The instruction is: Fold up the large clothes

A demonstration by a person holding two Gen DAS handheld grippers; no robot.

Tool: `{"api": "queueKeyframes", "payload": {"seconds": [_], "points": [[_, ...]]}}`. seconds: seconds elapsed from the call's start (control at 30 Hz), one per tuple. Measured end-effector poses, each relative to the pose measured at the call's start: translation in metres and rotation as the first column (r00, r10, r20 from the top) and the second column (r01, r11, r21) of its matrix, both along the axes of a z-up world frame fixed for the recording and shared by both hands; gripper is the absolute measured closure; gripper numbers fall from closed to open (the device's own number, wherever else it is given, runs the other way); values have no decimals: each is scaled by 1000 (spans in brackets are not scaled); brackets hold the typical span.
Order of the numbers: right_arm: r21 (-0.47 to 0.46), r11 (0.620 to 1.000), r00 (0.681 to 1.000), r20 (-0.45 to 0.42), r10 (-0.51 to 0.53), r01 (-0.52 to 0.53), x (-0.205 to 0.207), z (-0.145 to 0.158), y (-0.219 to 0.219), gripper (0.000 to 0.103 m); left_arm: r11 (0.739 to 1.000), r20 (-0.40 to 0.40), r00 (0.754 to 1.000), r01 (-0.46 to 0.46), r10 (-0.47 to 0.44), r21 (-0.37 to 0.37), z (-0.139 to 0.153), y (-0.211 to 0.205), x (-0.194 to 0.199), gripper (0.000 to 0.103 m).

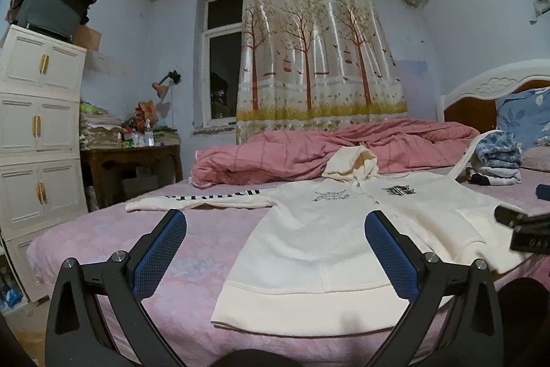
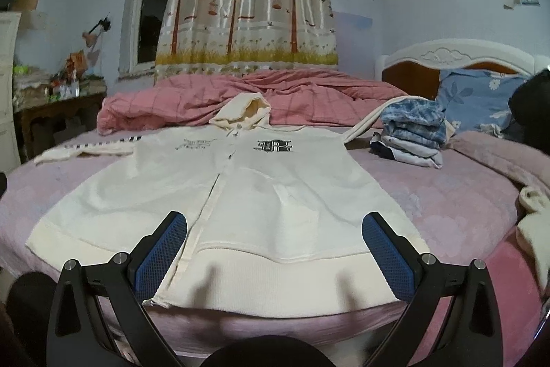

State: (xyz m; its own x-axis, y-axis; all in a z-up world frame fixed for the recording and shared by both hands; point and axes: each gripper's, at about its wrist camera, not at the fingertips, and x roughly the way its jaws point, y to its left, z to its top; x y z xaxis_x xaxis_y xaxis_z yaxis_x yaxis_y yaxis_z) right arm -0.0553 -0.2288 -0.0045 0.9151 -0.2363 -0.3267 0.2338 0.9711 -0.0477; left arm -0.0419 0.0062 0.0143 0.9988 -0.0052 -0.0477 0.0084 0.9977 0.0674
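Observation:
A cream zip hoodie (image 1: 309,246) (image 2: 247,191) lies flat, front up, on the pink bed sheet (image 1: 199,239) (image 2: 447,195), hem toward me and hood (image 2: 245,114) at the far end. One sleeve (image 1: 192,196) stretches out to the left; the other sleeve (image 2: 369,122) runs back right. My left gripper (image 1: 275,222) hovers open just above the hem's left part, nothing between its blue pads. Above the hem's middle, my right gripper (image 2: 275,224) also stands open and holds nothing. Part of the right gripper (image 1: 526,226) shows at the left wrist view's right edge.
A rumpled pink quilt (image 1: 326,150) (image 2: 275,95) lies across the far side of the bed. Folded blue clothes (image 2: 412,133) are stacked at the right beside a blue floral pillow (image 2: 477,98). A white cabinet (image 1: 37,143) and cluttered wooden table (image 1: 130,157) stand left.

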Motion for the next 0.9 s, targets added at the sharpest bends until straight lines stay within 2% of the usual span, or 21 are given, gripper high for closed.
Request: {"api": "queueKeyframes", "payload": {"seconds": [0.07,0.2,0.27,0.37,0.47,0.53,0.6,0.67,0.77,0.8,0.87,0.9], "points": [[-34,999,999,-26,21,-22,1,0,2,0,1000,-34,999,-2,2,7,3,-2,4,0],[-39,999,999,-41,26,-28,-3,4,-9,0,997,-99,995,22,-14,79,-2,-14,13,0],[-21,998,995,-72,62,-64,-1,1,-11,0,993,-143,989,59,-45,99,-10,-21,16,0],[-3,993,979,-163,119,-121,8,-7,-16,0,988,-187,979,99,-76,117,-24,-33,19,0],[20,987,973,-169,160,-159,10,-13,-15,0,973,-226,970,132,-88,189,-44,-50,20,0],[17,978,962,-178,208,-208,11,-18,-11,0,968,-259,965,105,-44,226,-57,-56,24,0],[-55,964,937,-254,238,-260,17,-29,-2,0,976,-286,957,113,-56,189,-65,-53,22,0],[-171,952,935,-296,197,-254,18,-40,6,0,978,-305,948,141,-88,157,-71,-52,22,0],[-325,915,939,-316,132,-238,16,-58,19,0,962,-336,942,114,-24,249,-85,-62,33,0],[-351,903,933,-338,124,-248,17,-64,22,0,955,-355,935,112,-8,275,-89,-65,37,0],[-378,881,916,-377,134,-284,19,-73,27,0,953,-383,924,119,-3,279,-94,-67,40,0],[-388,879,918,-378,122,-277,19,-78,29,0,954,-394,919,127,-11,271,-95,-67,40,0]]}}
